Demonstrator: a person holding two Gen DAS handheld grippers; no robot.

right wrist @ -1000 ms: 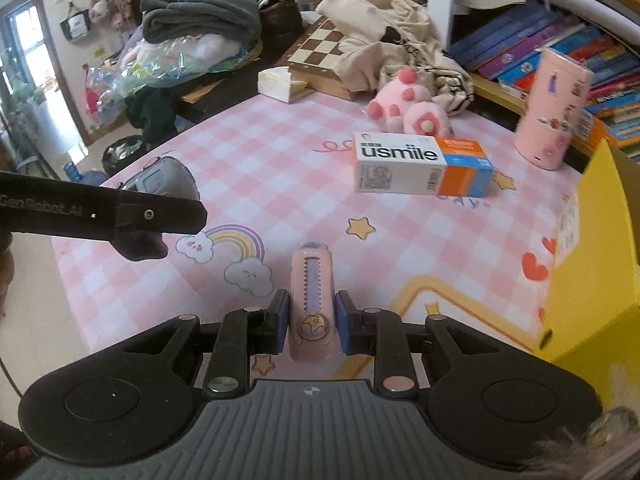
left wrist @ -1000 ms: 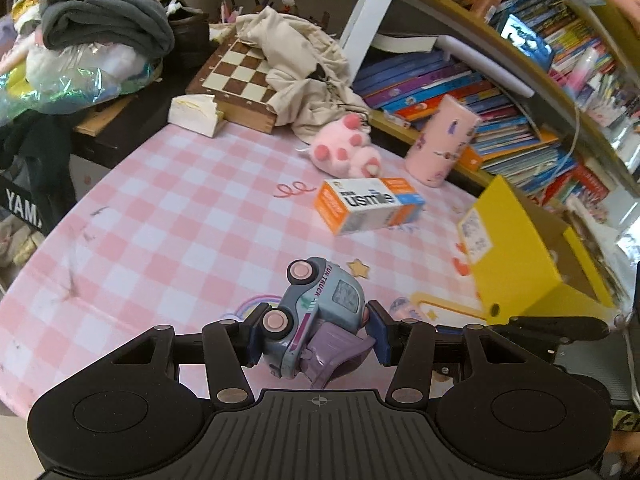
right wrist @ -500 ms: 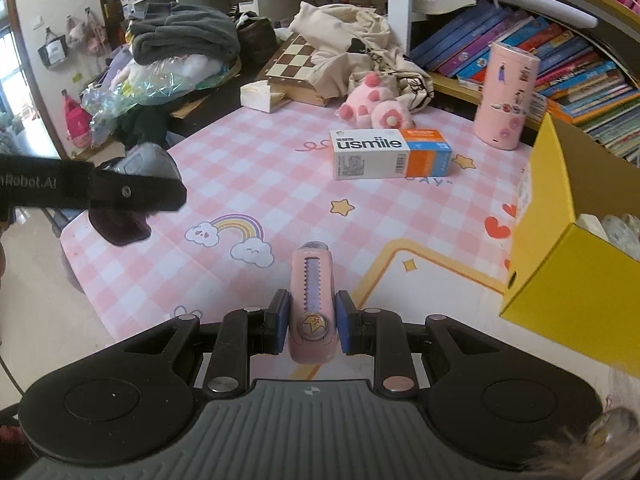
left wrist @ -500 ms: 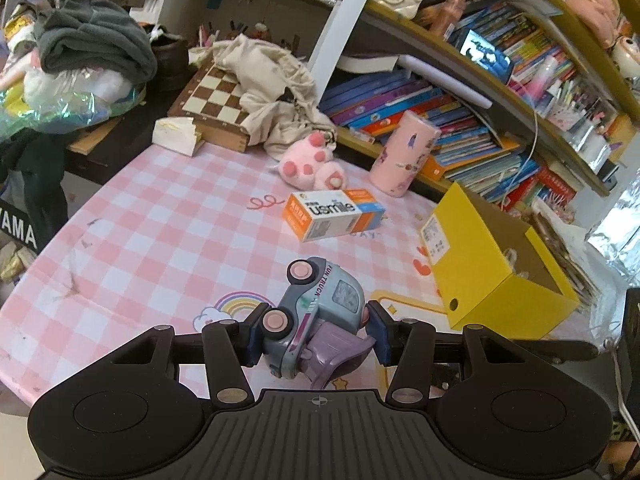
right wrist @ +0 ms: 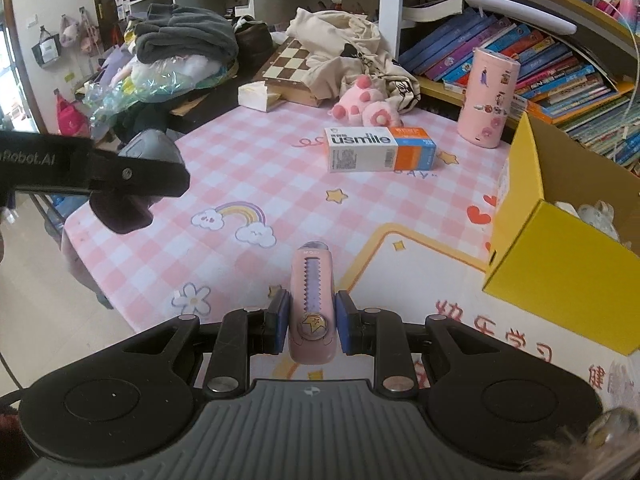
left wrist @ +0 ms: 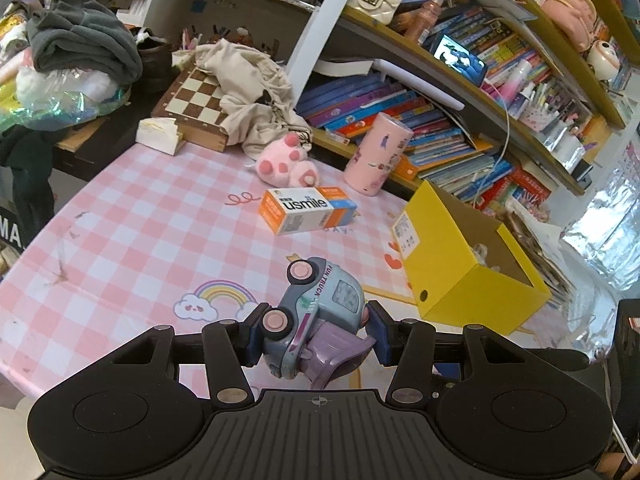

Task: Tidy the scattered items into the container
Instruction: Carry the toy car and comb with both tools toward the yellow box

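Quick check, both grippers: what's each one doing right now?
Left gripper: closed on the toy truck.
Right gripper: closed on the pink utility knife.

Left gripper [left wrist: 314,338] clamped on toy car [left wrist: 318,316], angled downward. Right gripper [right wrist: 311,326] pinching pink cutter [right wrist: 311,304], pointing to twelve o'clock, tilted down.

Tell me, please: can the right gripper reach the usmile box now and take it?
Probably not yet. The right gripper is shut on the pink utility knife, so it has no free jaws. The way to the usmile box looks free across the tablecloth.
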